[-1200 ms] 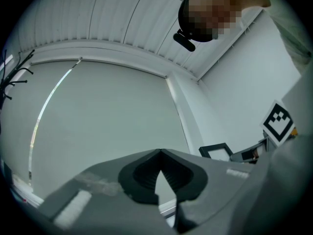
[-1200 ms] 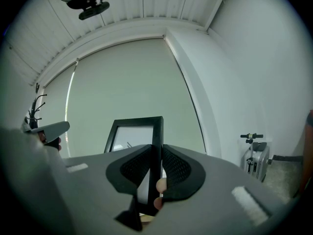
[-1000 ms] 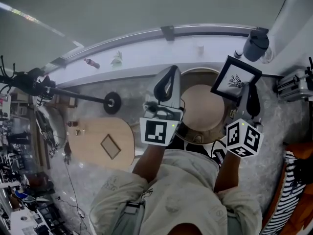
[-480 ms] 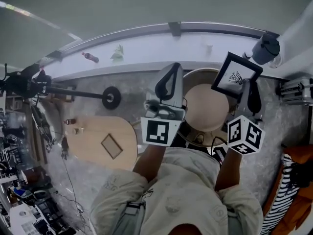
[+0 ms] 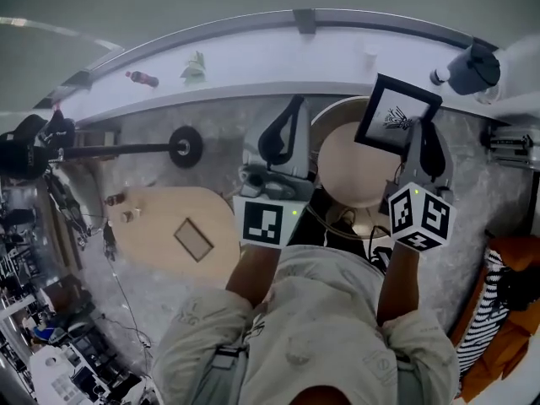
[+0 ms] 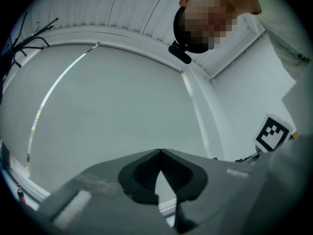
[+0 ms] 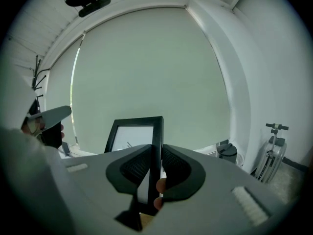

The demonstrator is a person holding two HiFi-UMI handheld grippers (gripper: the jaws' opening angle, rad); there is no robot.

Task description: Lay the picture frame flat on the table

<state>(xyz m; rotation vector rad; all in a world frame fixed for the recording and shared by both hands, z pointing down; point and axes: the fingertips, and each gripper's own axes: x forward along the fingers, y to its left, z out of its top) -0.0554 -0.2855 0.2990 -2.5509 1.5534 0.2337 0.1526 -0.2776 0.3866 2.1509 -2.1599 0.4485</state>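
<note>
The right claw (image 7: 156, 153) is clenched on the right edge of the black picture frame (image 7: 134, 133), holding it upright with its printed face toward the person. In the head view the frame (image 5: 396, 116) hangs over the far side of the round desk (image 5: 350, 180), not lying on it. The left claw (image 6: 160, 152) is closed, tips touching, with nothing between them, raised beside the desk. A grey lidded bin (image 5: 472, 66) stands near the window ledge (image 5: 253, 66); its contents cannot be seen. A small bottle (image 5: 141, 78) lies on the ledge.
</note>
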